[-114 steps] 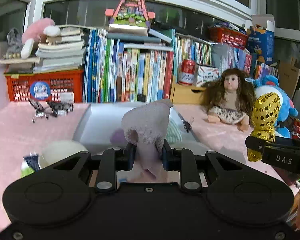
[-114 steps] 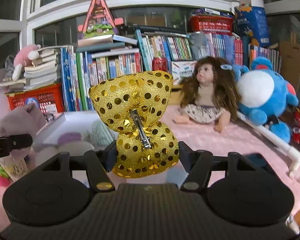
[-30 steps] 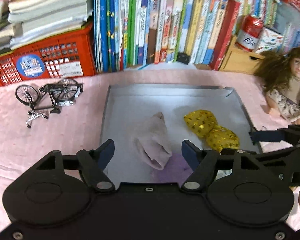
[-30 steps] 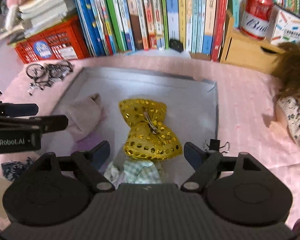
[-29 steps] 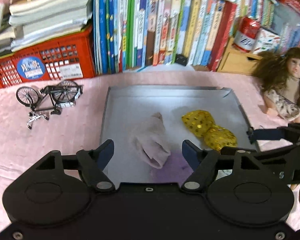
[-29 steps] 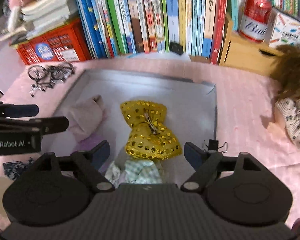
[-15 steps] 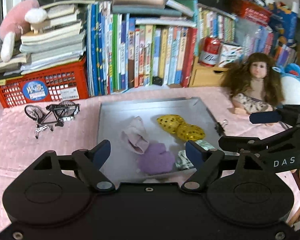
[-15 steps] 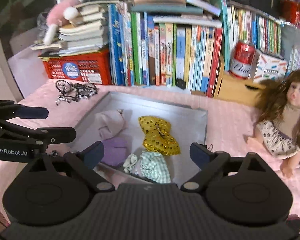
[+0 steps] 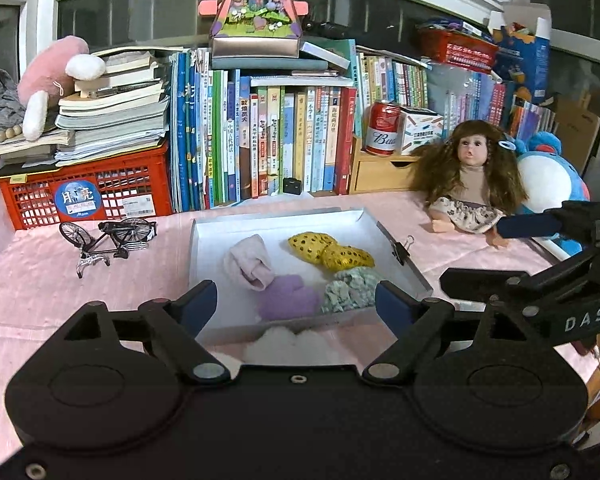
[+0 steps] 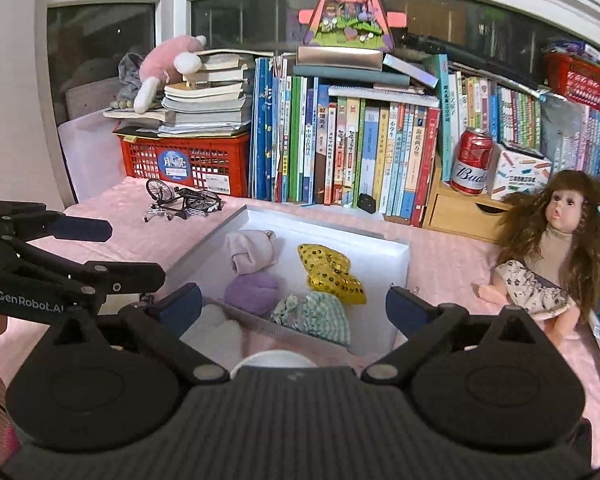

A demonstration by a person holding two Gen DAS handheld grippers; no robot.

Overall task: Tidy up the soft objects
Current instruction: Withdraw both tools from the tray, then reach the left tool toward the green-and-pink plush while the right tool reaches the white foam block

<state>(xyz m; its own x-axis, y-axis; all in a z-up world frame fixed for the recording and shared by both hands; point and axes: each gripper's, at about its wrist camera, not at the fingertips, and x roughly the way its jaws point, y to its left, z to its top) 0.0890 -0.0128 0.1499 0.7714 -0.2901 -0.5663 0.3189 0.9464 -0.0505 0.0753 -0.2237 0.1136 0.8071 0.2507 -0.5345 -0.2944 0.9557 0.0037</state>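
Both grippers have drawn back and up from the tray since the earlier frames, when each carried a soft item; those items now lie released inside it. Left gripper: jaws spread wide, nothing between them, held above the tray's near edge. Right gripper: jaws likewise spread wide and empty, just beside the left one.

Tray contents, seen from the left wrist: pale pink cloth at the far left; gold sequined bow at the far right; purple plush piece at the near left, touching the pink cloth; green checked cloth at the near right, touching the bow. The right wrist view confirms the same four items, pink cloth, bow, purple piece and checked cloth, all within the tray walls.

A white fluffy item lies on the pink table cover just outside the tray's near edge. A binder clip grips the tray's right rim.

Surroundings: model bicycle left of the tray; red crate under stacked books; upright row of books behind; red can on a small wooden drawer unit; long-haired doll seated to the right.
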